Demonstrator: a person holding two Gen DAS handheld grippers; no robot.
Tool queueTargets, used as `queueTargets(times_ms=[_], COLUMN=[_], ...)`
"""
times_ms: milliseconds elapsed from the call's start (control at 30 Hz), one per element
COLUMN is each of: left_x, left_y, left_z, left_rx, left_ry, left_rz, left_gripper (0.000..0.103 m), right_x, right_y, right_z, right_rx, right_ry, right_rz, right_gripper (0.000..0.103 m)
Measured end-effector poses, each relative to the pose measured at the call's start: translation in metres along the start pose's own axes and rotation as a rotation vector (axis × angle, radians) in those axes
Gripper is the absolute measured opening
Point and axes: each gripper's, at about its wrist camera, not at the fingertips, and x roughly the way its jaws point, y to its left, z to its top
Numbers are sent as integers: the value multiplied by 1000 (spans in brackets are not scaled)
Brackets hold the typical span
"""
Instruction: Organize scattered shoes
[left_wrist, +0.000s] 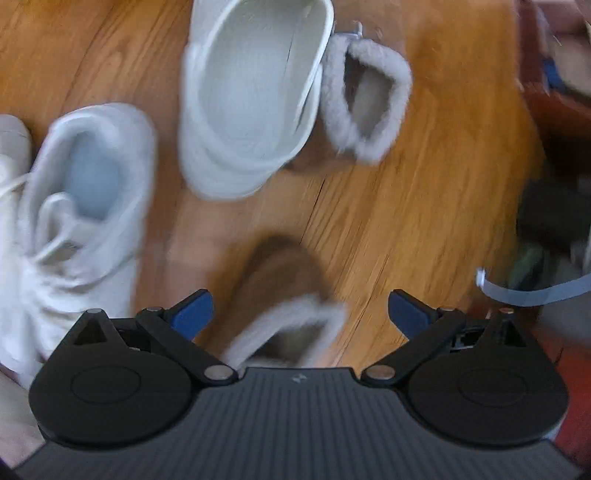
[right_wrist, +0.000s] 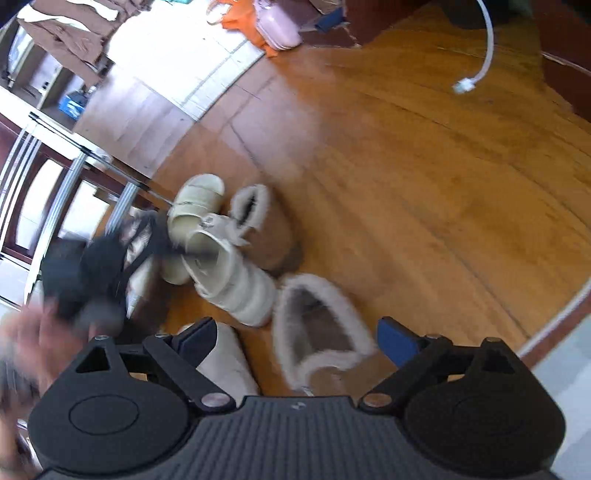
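Shoes are lying scattered on the wooden floor (left_wrist: 424, 221) under both my grippers.

Left gripper (left_wrist: 301, 314): jaws are standing wide apart, released, pressing on nothing. A brown fur-lined slipper (left_wrist: 284, 295) is lying between and just beyond them, blurred, fur collar nearest me; it sits below the jaws and I cannot tell whether they are touching it. Farther out ahead, a white clog (left_wrist: 251, 99) is resting open side up. Touching its right edge, a second fur-lined slipper (left_wrist: 365, 99) is lying with its opening facing me. Off to the left of the jaws, a white lace-up sneaker (left_wrist: 77, 206) is sitting on the floor, laces loose.

Right gripper (right_wrist: 295, 339): jaws are also spread wide and released, gripping nothing. A fur-lined slipper (right_wrist: 317, 332) is lying between them on the floor, nearer the right jaw. Behind the left jaw, a white shoe (right_wrist: 225, 362) is partly hidden. Ahead, a cream strapped sandal (right_wrist: 236, 280) is leaning against another cream sandal (right_wrist: 195, 206), with another fur-trimmed brown slipper (right_wrist: 266, 225) just beside them. To the left, my other hand (right_wrist: 33, 343) is showing as a blur, carrying a dark gripper (right_wrist: 96, 280). Far right ahead, a white cable (right_wrist: 484, 48) is trailing onto the floor.
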Motion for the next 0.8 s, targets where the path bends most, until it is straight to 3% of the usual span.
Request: queueTargets(times_ms=[33, 133, 233, 400, 500, 600, 633, 667, 700, 733, 800], left_x=[3, 11, 25, 47, 60, 64, 65, 65, 66, 66, 68], left_y=[-2, 6, 15, 10, 5, -12, -19, -27, -34, -35, -34], left_z=[8, 16, 26, 37, 44, 34, 21, 9, -4, -8, -23], left_rx=[-47, -167, -295, -375, -335, -124, -22, 80, 183, 207, 249], left_ry=[-58, -97, -111, -92, -40, -32, -49, -66, -83, -84, -91], left_rz=[0, 5, 16, 28, 54, 88, 90, 92, 93, 85, 84], left_gripper=[103, 103, 103, 103, 103, 103, 96, 58, 34, 29, 29], right_x=[-1, -5, -10, -16, -20, -26, -26, -27, -26, -24, -18], right_y=[-7, -19, -19, -13, -14, -12, -11, -11, -12, -16, -25], right_z=[-1, -2, -1, 3, 5, 4, 3, 2, 2, 2, 1], right_rx=[19, 62, 56, 51, 111, 118, 115, 112, 116, 132, 173], right_ry=[9, 43, 51, 49, 50, 37, 25, 14, 10, 12, 22], right_rz=[7, 49, 59, 92, 171, 193, 180, 168, 161, 153, 148], right_gripper=[95, 95, 95, 95, 95, 96, 97, 99, 99, 99, 99])
